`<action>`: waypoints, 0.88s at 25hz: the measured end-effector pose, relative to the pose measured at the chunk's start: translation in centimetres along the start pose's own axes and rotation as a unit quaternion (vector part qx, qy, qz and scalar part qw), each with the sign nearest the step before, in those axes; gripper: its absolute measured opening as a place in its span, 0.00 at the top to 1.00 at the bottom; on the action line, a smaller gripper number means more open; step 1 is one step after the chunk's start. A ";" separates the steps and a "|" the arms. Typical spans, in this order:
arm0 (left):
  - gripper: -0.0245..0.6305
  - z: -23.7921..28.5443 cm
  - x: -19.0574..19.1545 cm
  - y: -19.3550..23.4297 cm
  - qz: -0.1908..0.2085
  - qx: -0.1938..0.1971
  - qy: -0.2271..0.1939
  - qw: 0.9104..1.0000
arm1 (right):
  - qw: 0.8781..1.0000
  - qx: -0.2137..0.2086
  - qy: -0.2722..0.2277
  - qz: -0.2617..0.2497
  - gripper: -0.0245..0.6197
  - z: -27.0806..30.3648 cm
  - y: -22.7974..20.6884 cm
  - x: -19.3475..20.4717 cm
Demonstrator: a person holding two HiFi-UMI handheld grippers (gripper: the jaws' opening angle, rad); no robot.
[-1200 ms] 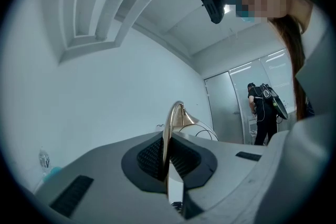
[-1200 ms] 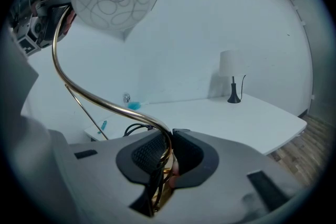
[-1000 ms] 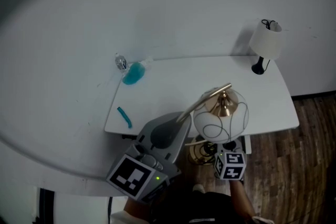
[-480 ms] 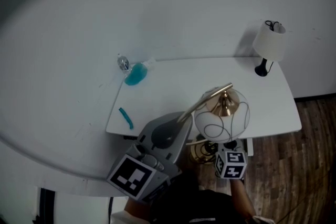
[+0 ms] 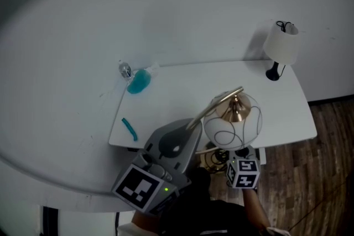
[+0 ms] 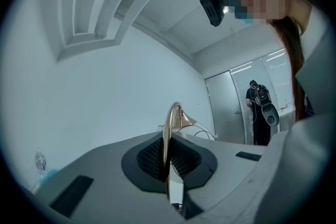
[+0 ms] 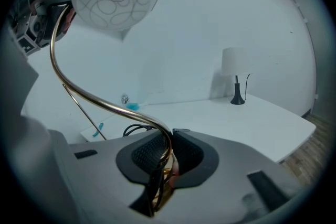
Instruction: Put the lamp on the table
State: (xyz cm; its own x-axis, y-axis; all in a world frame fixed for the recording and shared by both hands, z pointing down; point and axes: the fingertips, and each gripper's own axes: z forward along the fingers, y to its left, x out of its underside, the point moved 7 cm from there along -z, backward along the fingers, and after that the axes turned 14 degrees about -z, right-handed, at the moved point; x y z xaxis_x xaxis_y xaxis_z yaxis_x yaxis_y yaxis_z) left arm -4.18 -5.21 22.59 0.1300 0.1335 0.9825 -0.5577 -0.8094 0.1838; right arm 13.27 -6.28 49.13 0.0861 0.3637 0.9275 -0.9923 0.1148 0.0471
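While clamped twice, lamp (image 5: 232, 129) is beside table (image 5: 177, 95).

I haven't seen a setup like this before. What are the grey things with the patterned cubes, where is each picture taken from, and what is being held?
There is no robot here. A person holds a grey hand tool with a claw in each hand. The head view comes from a camera on the person's head, looking down. The other two views come from cameras riding on each tool.

The left claw is shut on the brass arc of a lamp with a round white shade. The right claw is shut on the lamp's stem lower down. The lamp is held in the air at the near edge of a white table. On the table are a small lamp, a blue bottle and a teal stick.
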 end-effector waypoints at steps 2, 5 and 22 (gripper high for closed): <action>0.95 0.3 0.0 0.4 0.000 0.001 0.001 1.000 | 1.000 0.002 0.001 0.000 0.89 0.5 -0.1 -0.2; 0.95 0.6 0.4 0.7 0.000 0.003 0.004 1.000 | 1.000 0.004 0.002 0.001 0.89 0.8 -0.3 0.1; 0.95 3.1 0.8 5.3 -0.013 0.006 0.016 1.000 | 1.000 0.008 0.018 0.011 0.89 5.1 0.0 -0.2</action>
State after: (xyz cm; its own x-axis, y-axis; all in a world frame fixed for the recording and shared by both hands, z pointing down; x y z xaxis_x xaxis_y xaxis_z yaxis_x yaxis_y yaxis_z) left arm -4.52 -11.12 24.29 0.1179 0.1716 0.9781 -0.5447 -0.8124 0.2082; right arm 12.83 -11.12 50.84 0.0671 0.3991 0.9145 -0.9953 0.0910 0.0333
